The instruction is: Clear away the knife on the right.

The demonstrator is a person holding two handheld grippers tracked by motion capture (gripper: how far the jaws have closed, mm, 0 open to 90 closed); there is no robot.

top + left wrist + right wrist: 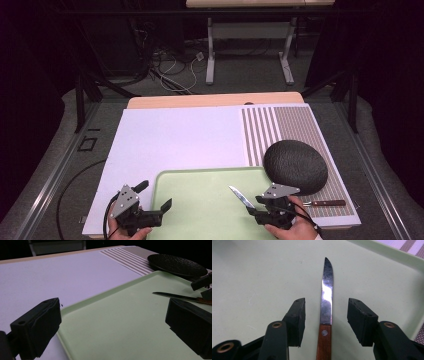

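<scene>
So the knife (327, 305) is lying flat on the green tray (200, 210), near the tray's right edge, blade pointed toward the far side of the table (170, 135). The right gripper (326, 315) is parked around it with both pads clear of the wooden handle, so nothing is actually gripped. It reads as a set-down that's just been finished. The left gripper (110, 322) is held wide open over the tray's near left corner, nothing in it. A black plate (296, 166) sits by the table's right edge, and another wooden-handled utensil (327, 203) lies just in front of it. Next move is probably a straight pull-back of the right gripper, kept level so the knife isn't nudged.
</scene>
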